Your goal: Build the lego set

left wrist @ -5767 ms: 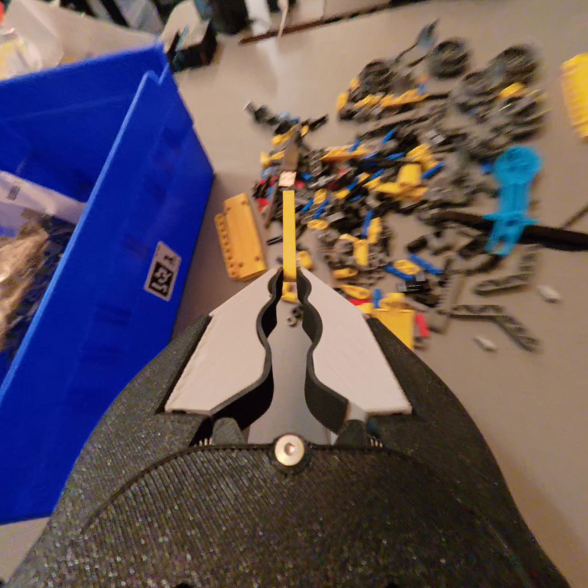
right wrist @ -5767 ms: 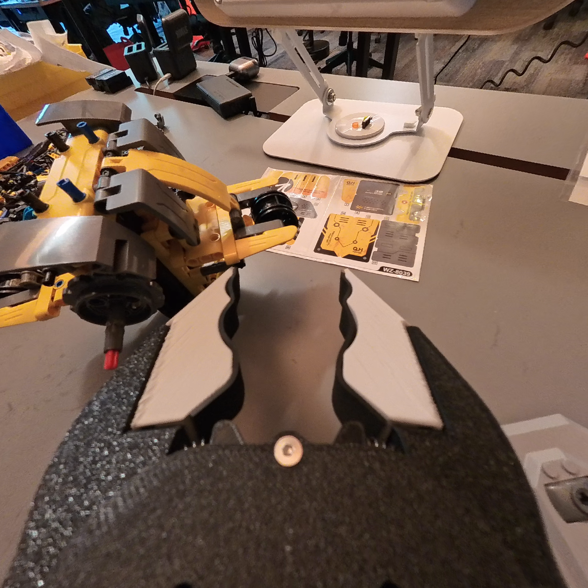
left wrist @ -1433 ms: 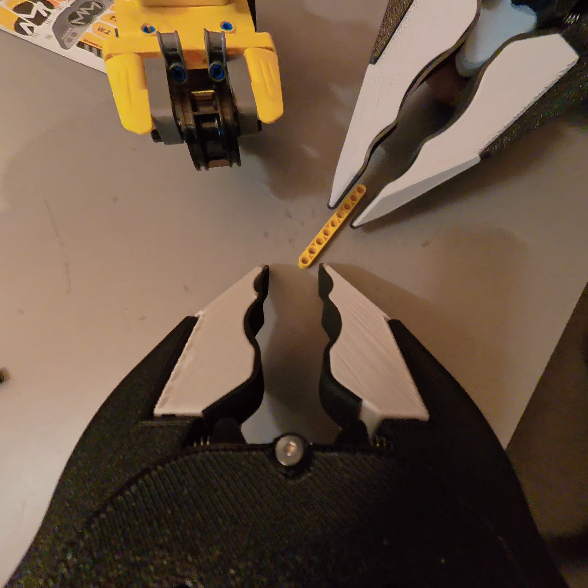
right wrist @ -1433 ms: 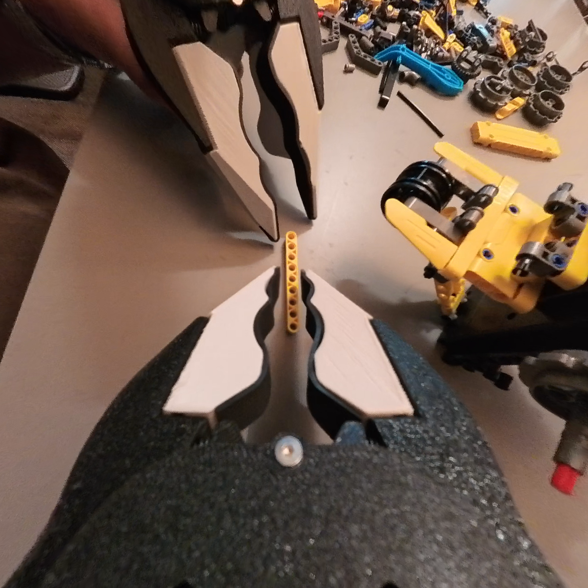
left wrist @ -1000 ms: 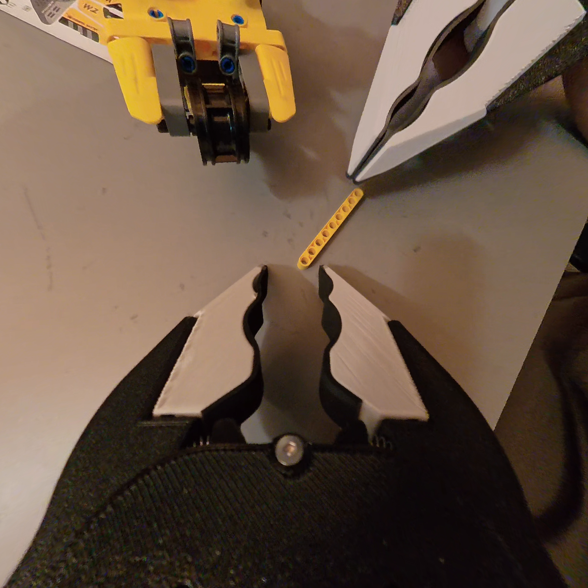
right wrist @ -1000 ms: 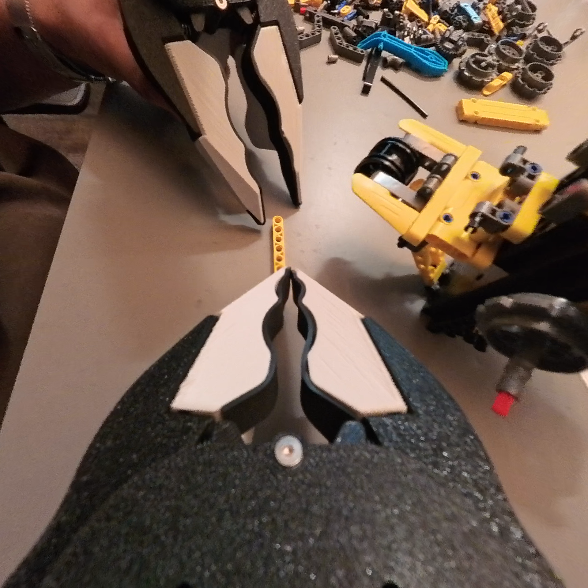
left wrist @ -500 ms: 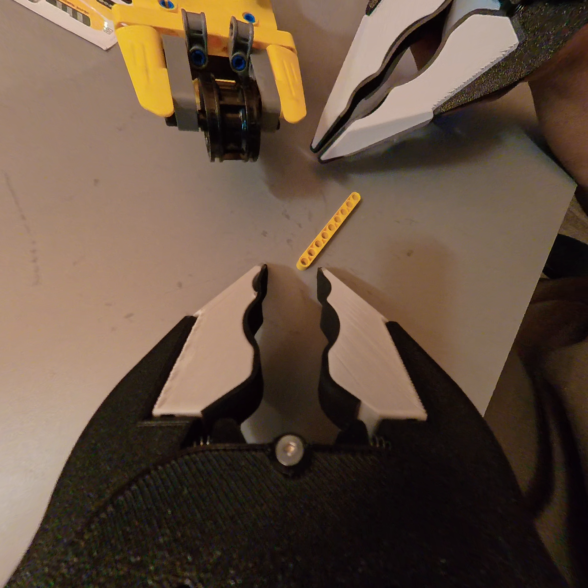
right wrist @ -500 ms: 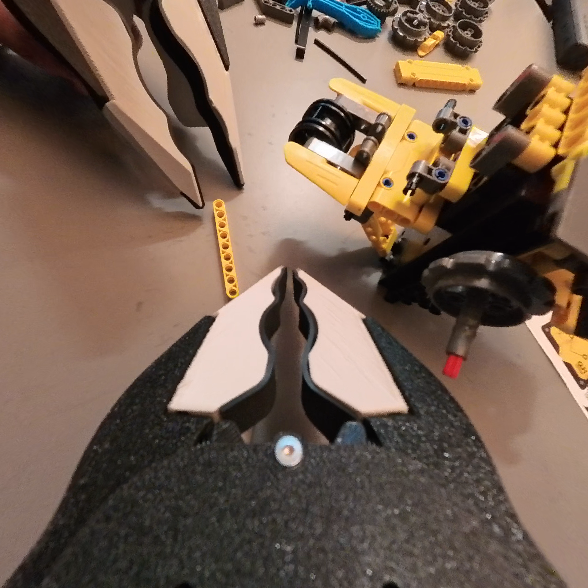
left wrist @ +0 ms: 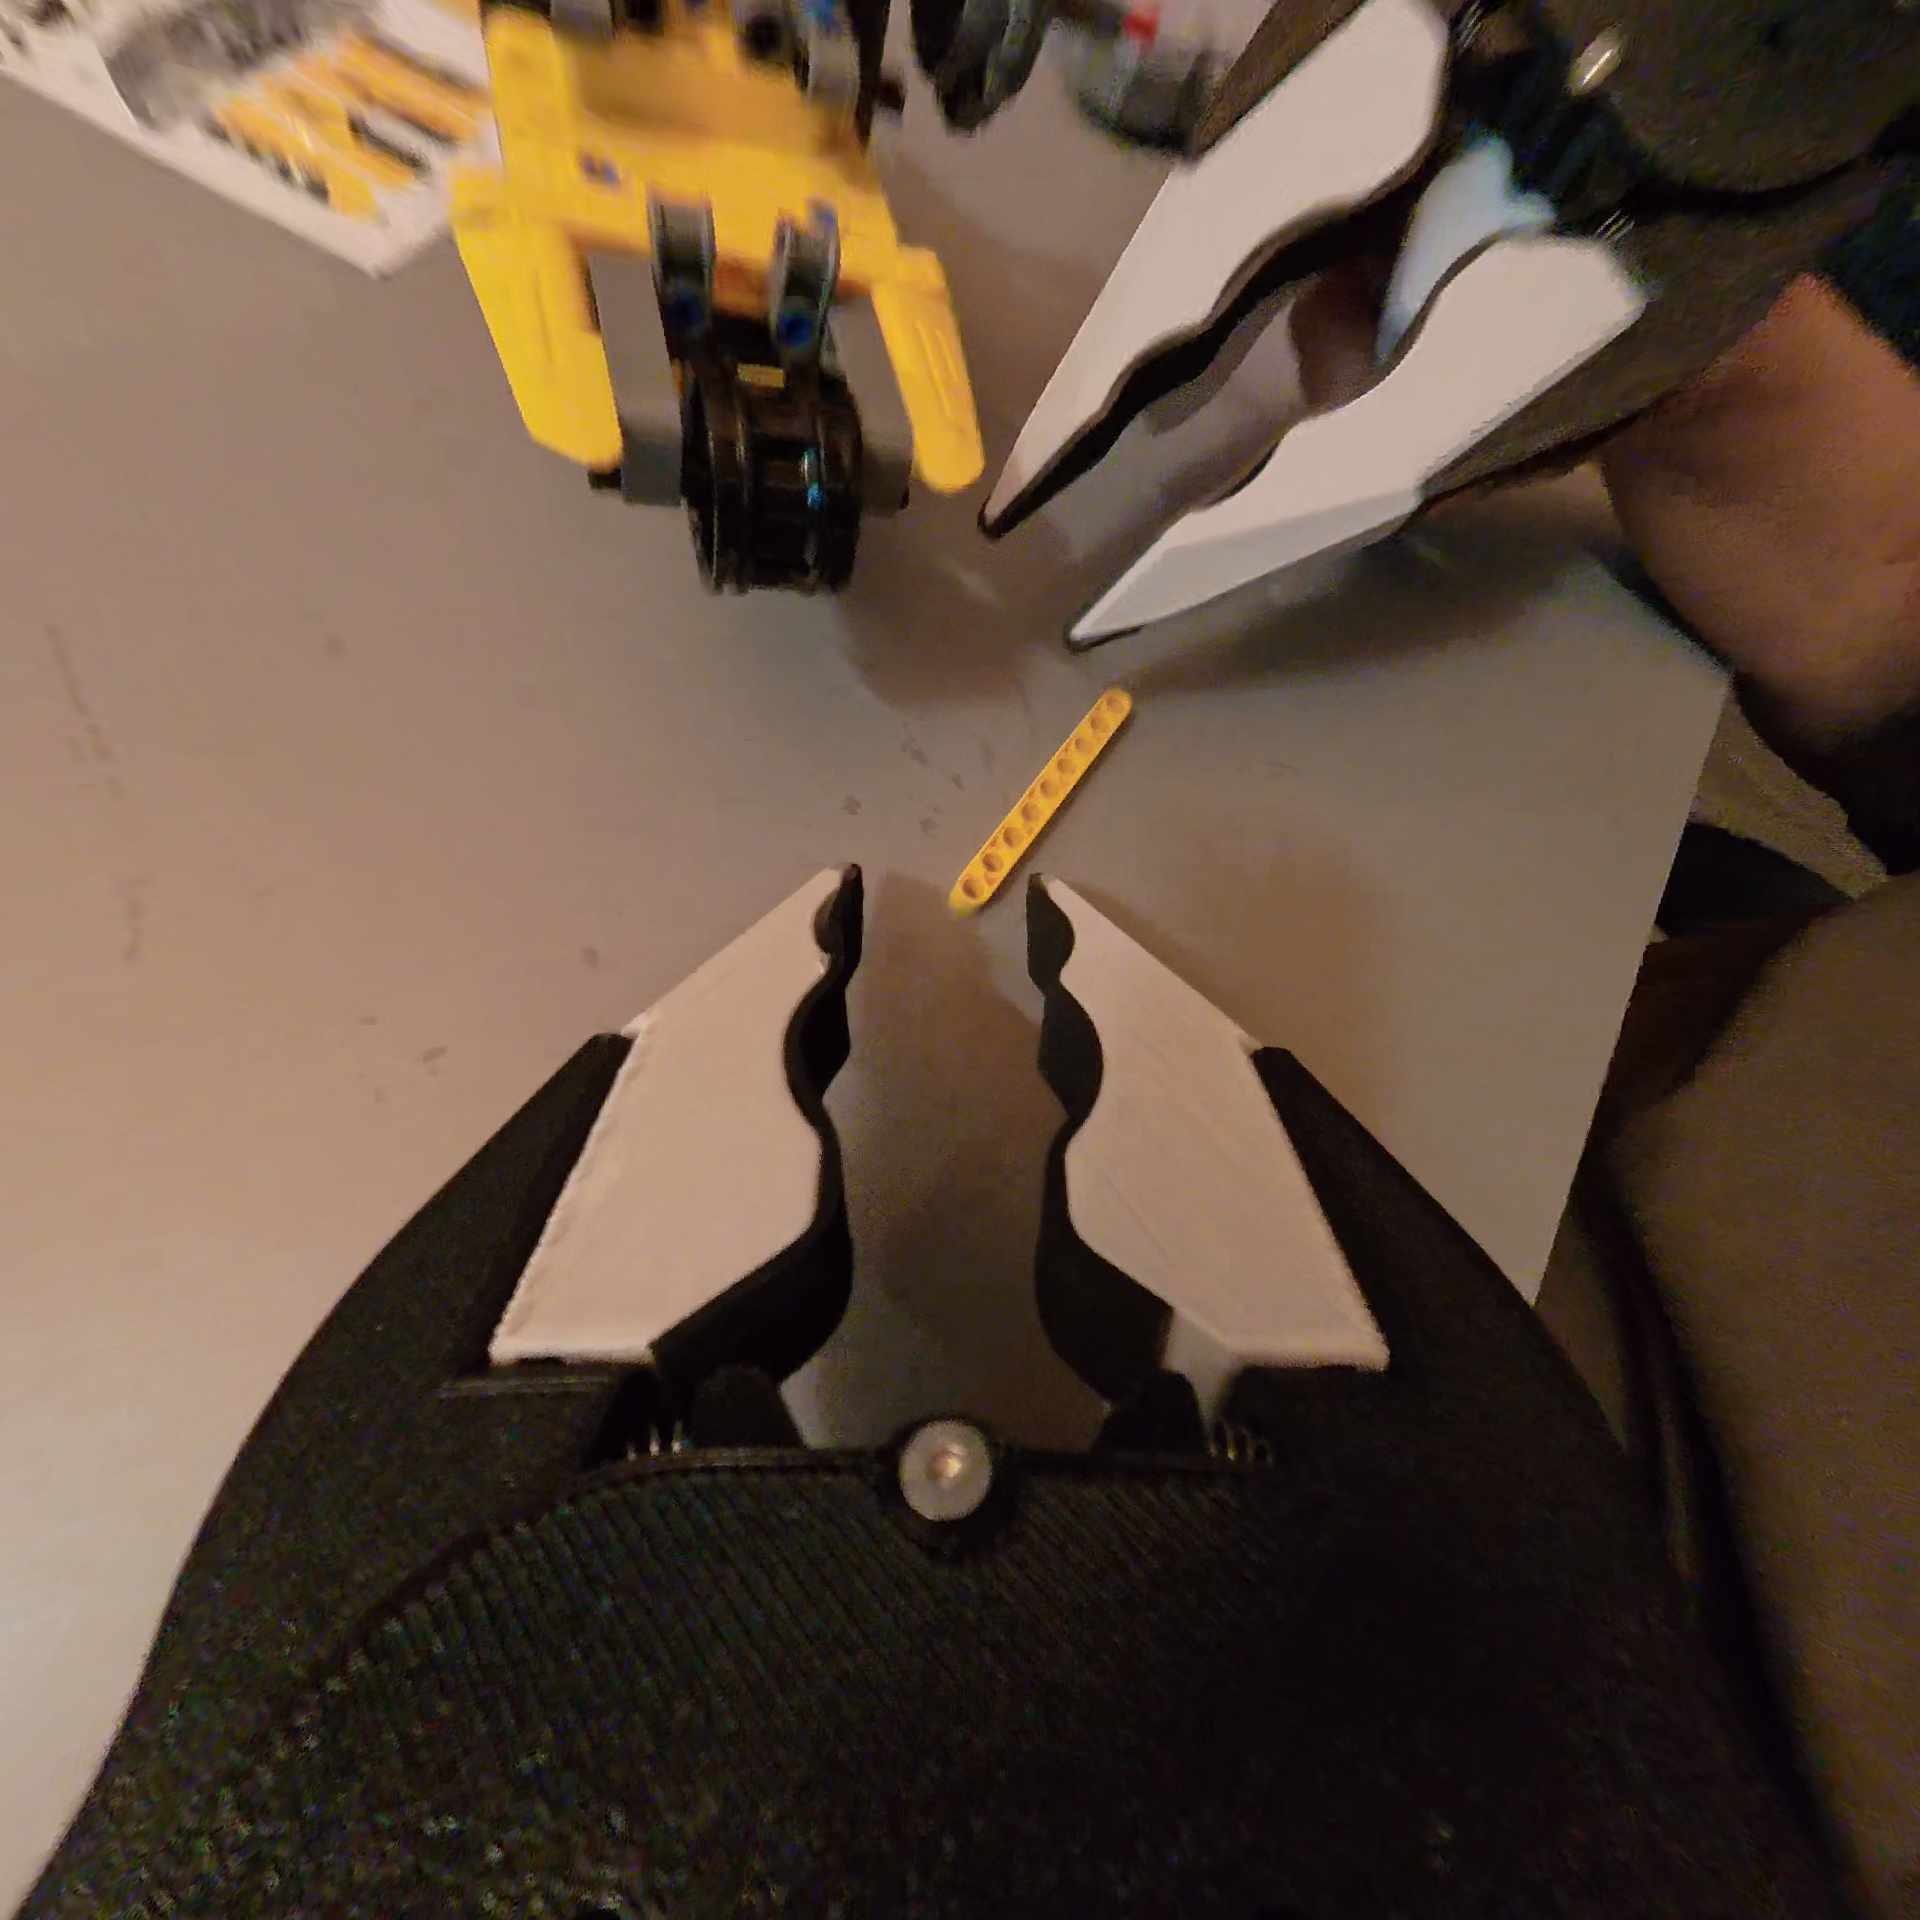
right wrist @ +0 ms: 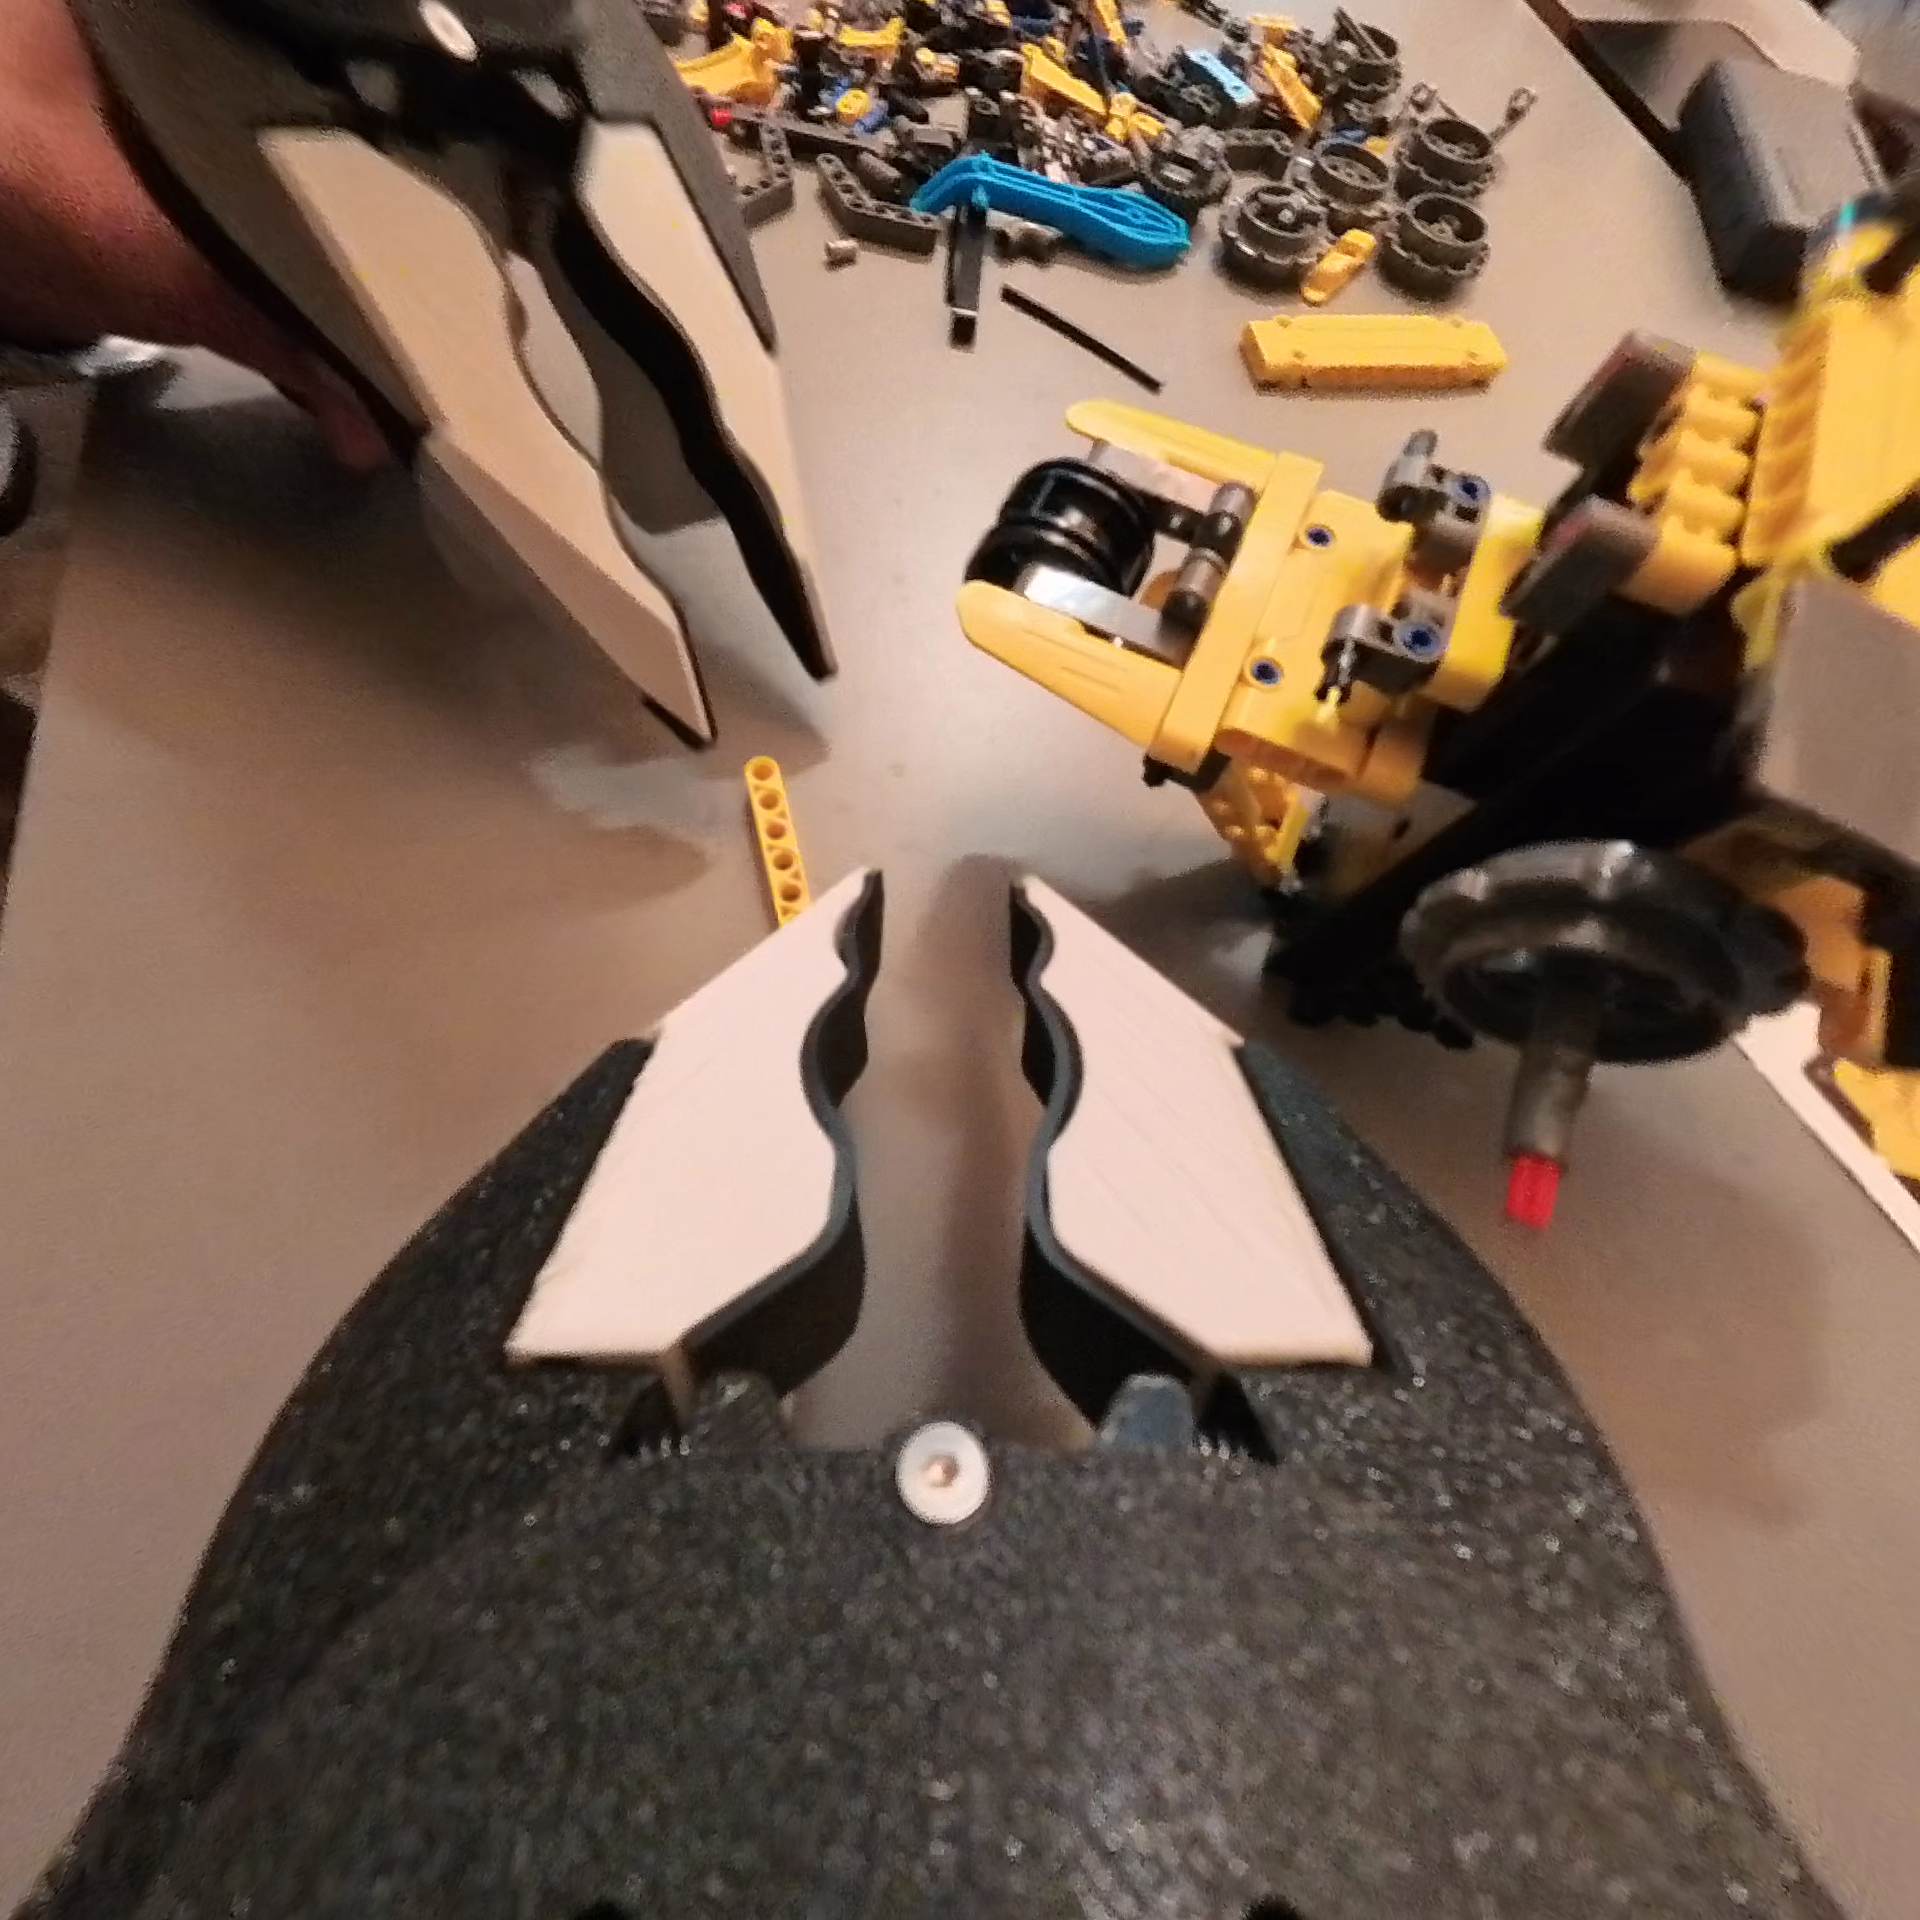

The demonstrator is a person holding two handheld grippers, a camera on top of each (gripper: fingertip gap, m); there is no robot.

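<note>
A thin yellow beam with holes [left wrist: 1044,800] lies flat on the grey table [left wrist: 312,727], held by neither gripper. My left gripper [left wrist: 943,883] is open and empty, its tips just short of the beam's near end. My right gripper [right wrist: 945,883] is open and empty; the beam [right wrist: 777,831] lies just left of its left fingertip. In the left wrist view the right gripper [left wrist: 1034,582] hovers beyond the beam's far end. In the right wrist view the left gripper [right wrist: 764,707] stands at the beam's far end. A yellow and black model vehicle [right wrist: 1299,644] stands to the right.
The model vehicle [left wrist: 717,208] sits ahead of my left gripper, with a printed sheet [left wrist: 260,135] beyond it. A pile of loose parts [right wrist: 1039,104], a blue piece [right wrist: 1049,213], black wheels [right wrist: 1351,197] and a yellow panel [right wrist: 1371,348] lie farther back. The table edge [left wrist: 1621,1039] is close by. My hands' fingertips stand some 7 centimetres from each other.
My right gripper has opened; half a second ago it was shut and empty. The beam stays on the table where the left gripper laid it. My left gripper stays open.
</note>
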